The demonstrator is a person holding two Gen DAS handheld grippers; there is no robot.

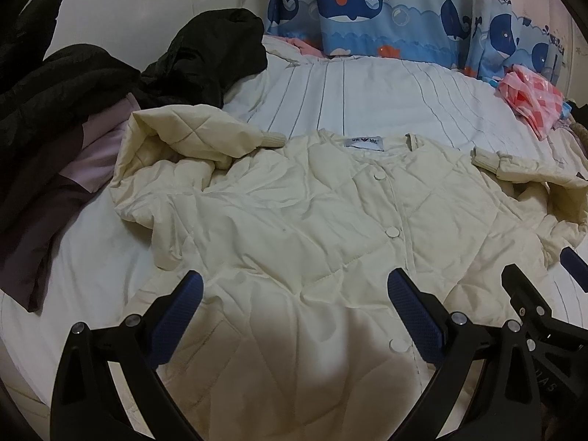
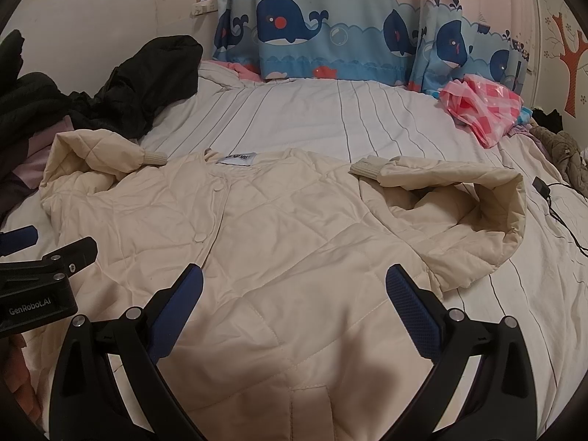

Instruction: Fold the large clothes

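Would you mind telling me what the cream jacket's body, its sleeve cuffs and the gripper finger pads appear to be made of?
Cream quilted jacket: looks like a thin, smooth woven shell, possibly nylon or polyester, over light padding; diamond stitching and soft creases show. Sleeve cuffs: ribbed knit, by the fine parallel ridges. Finger pads: blue, probably rubber or textured plastic, with a dotted grip surface on matt black arms.

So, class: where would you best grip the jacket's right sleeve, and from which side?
Probably the ribbed cuff of the sleeve: it lies flat near the collar, free of the jacket body. The right gripper, open, could come from the near side, over the body.
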